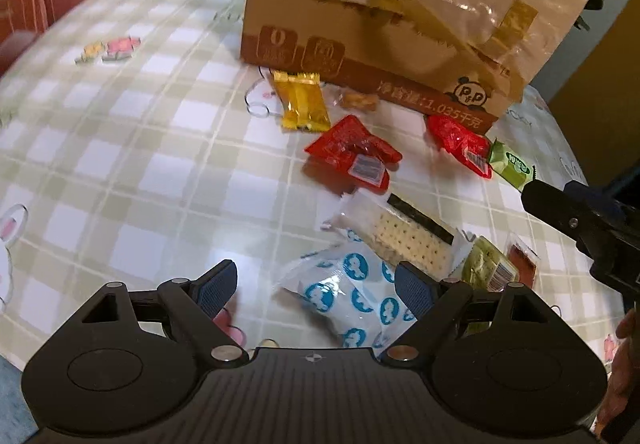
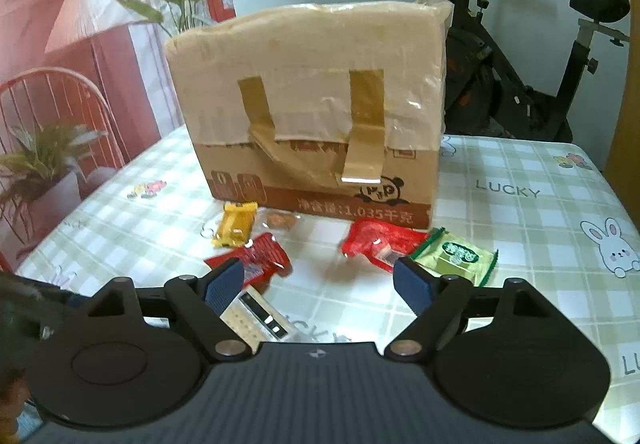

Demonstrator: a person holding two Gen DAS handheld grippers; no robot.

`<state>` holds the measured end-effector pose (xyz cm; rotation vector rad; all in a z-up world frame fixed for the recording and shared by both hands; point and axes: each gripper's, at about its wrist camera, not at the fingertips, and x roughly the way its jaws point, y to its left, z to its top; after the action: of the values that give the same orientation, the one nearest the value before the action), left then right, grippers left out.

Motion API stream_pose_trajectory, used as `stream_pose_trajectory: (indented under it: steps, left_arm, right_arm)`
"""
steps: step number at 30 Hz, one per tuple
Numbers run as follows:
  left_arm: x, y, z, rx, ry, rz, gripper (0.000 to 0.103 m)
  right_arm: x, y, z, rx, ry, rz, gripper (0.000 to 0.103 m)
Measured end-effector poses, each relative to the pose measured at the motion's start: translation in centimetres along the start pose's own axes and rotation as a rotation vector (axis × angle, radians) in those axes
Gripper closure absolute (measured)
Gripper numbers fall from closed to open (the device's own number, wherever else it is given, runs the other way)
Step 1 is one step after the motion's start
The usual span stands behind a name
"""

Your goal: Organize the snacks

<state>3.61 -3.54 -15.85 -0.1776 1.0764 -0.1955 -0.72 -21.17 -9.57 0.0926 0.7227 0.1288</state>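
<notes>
The snacks lie loose on the checked tablecloth (image 1: 120,148) in front of a taped cardboard box (image 1: 384,24), which stands on the table toward its far side. Over them the left gripper (image 1: 316,286) hangs with its jaws spread wide and nothing clamped; a white packet with blue figures (image 1: 352,296) lies on the cloth under the gap, touching neither blue pad as far as I can see. The right gripper (image 2: 320,282) is likewise spread, holding nothing, with bare cloth between its fingers.

Counting from the left wrist view: two red packets (image 1: 352,152) (image 1: 460,142), one yellow packet (image 1: 302,100) just before the box, one clear-wrapped brown biscuit (image 1: 358,100) against the box foot, one cracker pack (image 1: 404,236) beside the blue-printed packet, two green packets (image 1: 512,164) (image 1: 488,264), and one small dark red sachet (image 1: 520,258) at the right. That makes nine pieces, most near one another, none stacked neatly.
</notes>
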Motion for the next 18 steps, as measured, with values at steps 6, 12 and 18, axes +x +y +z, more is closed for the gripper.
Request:
stream_pose_trajectory:
  steps: [6, 12, 18]
  left_arm:
    - [1.6, -1.6, -0.3, 0.037, 0.027, 0.007, 0.015]
    - [1.6, -1.7, -0.3, 0.072, -0.016, 0.034, 0.03]
    - [1.2, -0.7, 0.2, 0.087, -0.048, 0.048, 0.041]
  right_arm:
    - [0.0, -0.6, -0.2, 0.003, 0.005, -0.023, 0.02]
    - [0.3, -1.1, -1.0, 0.022, 0.026, -0.037, 0.021]
    - [0.5, -1.4, -1.7, 0.043, 0.045, -0.04, 0.021]
